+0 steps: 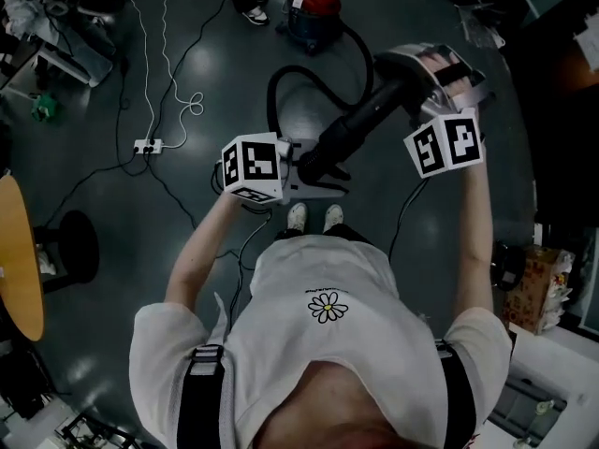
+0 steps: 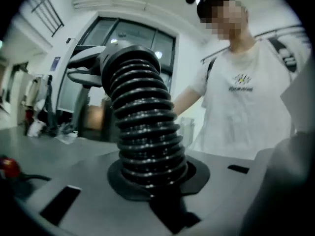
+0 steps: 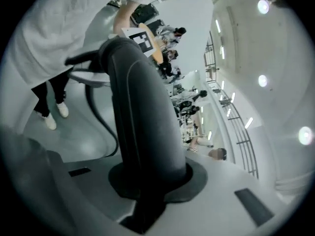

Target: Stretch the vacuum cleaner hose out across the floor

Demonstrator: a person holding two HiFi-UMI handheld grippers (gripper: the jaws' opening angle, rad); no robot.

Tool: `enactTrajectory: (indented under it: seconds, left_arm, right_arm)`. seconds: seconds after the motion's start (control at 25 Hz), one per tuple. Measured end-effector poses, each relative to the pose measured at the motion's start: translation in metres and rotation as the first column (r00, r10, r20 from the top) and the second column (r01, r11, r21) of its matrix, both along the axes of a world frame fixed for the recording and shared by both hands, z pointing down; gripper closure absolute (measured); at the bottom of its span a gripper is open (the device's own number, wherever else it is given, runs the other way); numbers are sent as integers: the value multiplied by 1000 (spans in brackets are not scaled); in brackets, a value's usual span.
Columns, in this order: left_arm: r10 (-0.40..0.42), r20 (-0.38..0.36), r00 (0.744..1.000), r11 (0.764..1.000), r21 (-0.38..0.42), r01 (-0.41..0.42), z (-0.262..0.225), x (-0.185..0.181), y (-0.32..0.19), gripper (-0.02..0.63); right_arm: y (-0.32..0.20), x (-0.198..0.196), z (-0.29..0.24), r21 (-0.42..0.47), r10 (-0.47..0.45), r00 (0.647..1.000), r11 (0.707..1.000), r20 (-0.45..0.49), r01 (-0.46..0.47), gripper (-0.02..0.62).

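Observation:
The black vacuum hose [image 1: 360,124] runs between my two grippers at chest height. From there it loops down across the floor [image 1: 273,92] to the red vacuum cleaner [image 1: 314,7] at the top. My left gripper [image 1: 311,169] is shut on the ribbed part of the hose [image 2: 145,132], which stands up out of the jaws. My right gripper [image 1: 412,87] is shut on the smooth rigid end of the hose [image 3: 140,117]. In the right gripper view the left gripper's marker cube [image 3: 142,39] shows beyond that tube.
A power strip [image 1: 147,145] with white and black cables lies on the dark floor at the left. A round wooden table [image 1: 21,260] and a black stool [image 1: 70,246] stand at the left edge. A cardboard box [image 1: 538,288] is at the right. Another person's feet [image 1: 253,9] stand beside the vacuum.

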State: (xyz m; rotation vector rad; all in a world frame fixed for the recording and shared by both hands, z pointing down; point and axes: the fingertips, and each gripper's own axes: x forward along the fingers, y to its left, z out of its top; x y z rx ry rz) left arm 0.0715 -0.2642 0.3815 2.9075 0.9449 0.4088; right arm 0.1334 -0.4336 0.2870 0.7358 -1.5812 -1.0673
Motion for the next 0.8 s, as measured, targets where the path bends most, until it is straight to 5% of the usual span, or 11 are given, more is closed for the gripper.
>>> enactTrajectory:
  seconds: [0.16,0.28,0.48,0.64,0.72,0.8]
  left_arm:
    - [190,-191,963,933,-270,-238,-50,-6,94,520]
    - [191,-293,937,872,-388,-299,-82,-5,156,518]
    - [10,-350,937,779,-584,-226,-101,-18,226,517]
    - [-68,-240,968,738,-666,-113,-49,-11,331,517]
    - [-101,-201,974,702,-709,-73,-32,-10,386,517]
    - [-159,-189,969,652,-757,-41,-30,-12,423,517]
  right_arm:
    - [36,-24,-15,89,-106,976,992,193,90,526]
    - [76,-36,-7,37,-170,889,985,424,170,525]
    - [163,-48,65,-185,33,704,973,709,140,515]
    - [288,-31,153,-333,192,587,932,787,143,354]
    - [356,-14,189,-431,339,409,889,848,157,322]
    - [408,13,210,-499,486,118,851,866,161,319]
